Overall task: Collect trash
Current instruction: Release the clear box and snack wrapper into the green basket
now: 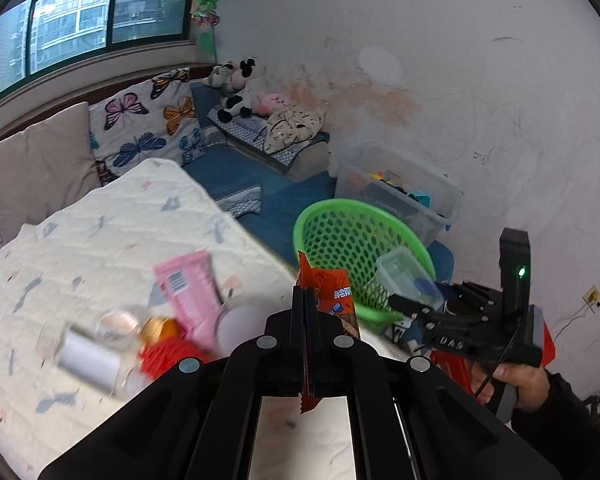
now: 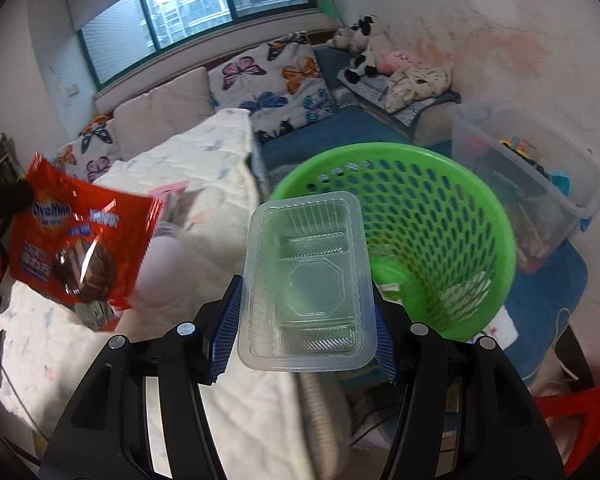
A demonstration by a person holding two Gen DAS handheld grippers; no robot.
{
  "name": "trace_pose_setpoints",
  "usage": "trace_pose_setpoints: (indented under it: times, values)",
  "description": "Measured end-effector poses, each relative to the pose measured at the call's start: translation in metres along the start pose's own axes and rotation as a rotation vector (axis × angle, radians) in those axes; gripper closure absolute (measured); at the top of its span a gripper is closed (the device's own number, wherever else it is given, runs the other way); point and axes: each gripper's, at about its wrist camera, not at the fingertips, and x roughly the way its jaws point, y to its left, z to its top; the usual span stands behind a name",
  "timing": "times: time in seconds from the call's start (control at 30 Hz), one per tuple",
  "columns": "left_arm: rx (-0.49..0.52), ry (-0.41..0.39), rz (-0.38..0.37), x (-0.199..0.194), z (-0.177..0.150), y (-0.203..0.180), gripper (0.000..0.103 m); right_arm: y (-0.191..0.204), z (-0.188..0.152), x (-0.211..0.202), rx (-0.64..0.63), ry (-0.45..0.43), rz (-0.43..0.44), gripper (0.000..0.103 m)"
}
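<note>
Midway through, by the look of it: left claw (image 1: 306,300) pinched tight on the red snack wrapper (image 1: 332,296), right claw (image 2: 306,320) clamped across the clear plastic tray (image 2: 306,276), both just short of the green basket (image 2: 440,216). Still left beside that basket, on the quilted bed (image 1: 100,240): pink tube (image 1: 190,292), white roll (image 1: 88,356), other blurred scraps.
</note>
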Motion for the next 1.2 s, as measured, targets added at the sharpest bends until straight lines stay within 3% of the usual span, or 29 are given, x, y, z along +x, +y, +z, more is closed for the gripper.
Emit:
trace_pose_setpoints:
  times: [0.53, 0.7, 1.2]
  values:
    - [0.024, 0.063, -0.019, 0.090, 0.047, -0.038, 0.102, -0.049, 0.009, 0.037, 0.067, 0.050, -0.052, 0.044]
    - [0.020, 0.081, -0.018, 0.114, 0.054, -0.048, 0.102, -0.061, 0.007, 0.037, 0.082, 0.046, -0.052, 0.031]
    - [-0.004, 0.186, -0.002, 0.169, 0.045, -0.061, 0.101, -0.075, -0.010, 0.011, 0.090, 0.012, -0.054, 0.024]
